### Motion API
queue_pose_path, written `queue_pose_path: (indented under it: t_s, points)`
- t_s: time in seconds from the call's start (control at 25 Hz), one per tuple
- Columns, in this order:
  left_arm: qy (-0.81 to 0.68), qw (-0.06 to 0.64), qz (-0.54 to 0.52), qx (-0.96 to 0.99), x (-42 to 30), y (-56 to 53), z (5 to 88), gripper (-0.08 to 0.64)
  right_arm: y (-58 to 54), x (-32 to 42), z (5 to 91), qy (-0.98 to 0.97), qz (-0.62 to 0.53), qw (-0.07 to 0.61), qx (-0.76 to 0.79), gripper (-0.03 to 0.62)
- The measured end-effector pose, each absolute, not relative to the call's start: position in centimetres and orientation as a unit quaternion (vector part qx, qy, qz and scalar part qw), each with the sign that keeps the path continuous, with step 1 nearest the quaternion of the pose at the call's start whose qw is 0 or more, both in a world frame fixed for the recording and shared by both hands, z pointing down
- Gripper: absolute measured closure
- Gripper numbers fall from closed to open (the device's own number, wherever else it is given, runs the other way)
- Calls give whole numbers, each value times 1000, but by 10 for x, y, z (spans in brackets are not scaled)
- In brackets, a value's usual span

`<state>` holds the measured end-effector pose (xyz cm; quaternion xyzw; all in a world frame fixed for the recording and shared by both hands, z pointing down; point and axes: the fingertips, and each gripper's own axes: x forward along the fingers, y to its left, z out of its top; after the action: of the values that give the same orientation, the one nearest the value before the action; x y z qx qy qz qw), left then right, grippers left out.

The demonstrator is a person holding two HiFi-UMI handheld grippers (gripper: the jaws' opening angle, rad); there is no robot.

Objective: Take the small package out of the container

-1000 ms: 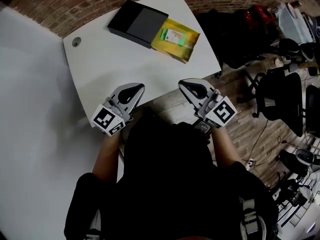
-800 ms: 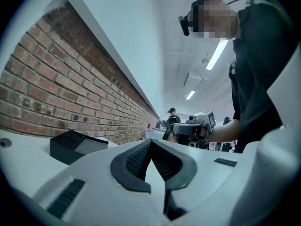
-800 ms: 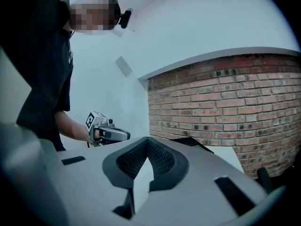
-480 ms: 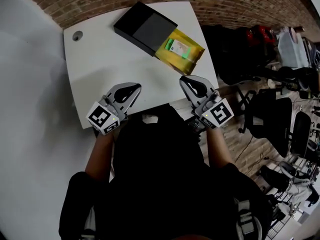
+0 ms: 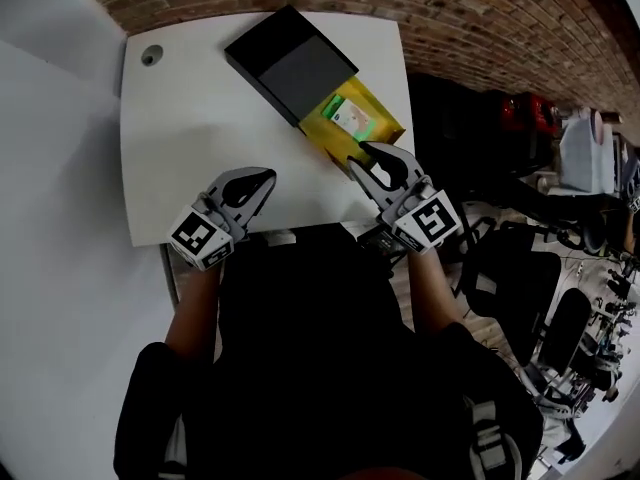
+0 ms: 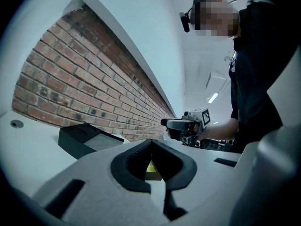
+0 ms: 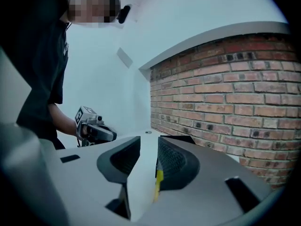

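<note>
Both hands have come forward over the white table since the earlier frames, and the right gripper has gone furthest: its tips now sit just beside the near corner of the yellow tray, where before they hung back at the table's edge. Its jaws have just been opening and stand partly apart, with nothing between them but bare tabletop and a sliver of the tray's yellow edge. The left gripper is over the table to the left, well apart from the container, its jaws together and empty. The small package, green and white, lies flat in the yellow tray, which is slid partway out of the black sleeve. Judging by this, the reach is nearly done and the grasp not yet begun; the right gripper probably needs to open wider and go on over the tray's rim to the package.
</note>
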<state>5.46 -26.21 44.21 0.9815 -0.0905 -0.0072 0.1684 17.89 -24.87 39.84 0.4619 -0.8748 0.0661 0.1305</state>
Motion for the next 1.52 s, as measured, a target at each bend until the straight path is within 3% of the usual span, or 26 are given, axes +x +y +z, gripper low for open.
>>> queue_pose_path:
  t_s: [0.44, 0.72, 0.92, 1.52]
  points:
    - [-141, 206, 4, 968, 88, -260, 459, 545, -300, 231, 437, -864, 94, 175, 462, 364]
    - [-175, 225, -3, 958, 92, -249, 471, 545, -313, 250, 496, -852, 120, 276, 428, 307]
    - [-189, 235, -4, 953, 96, -236, 484, 545, -315, 251, 541, -838, 132, 356, 392, 282]
    - [-231, 234, 0, 945, 88, -223, 487, 545, -325, 272, 606, -800, 162, 464, 345, 265]
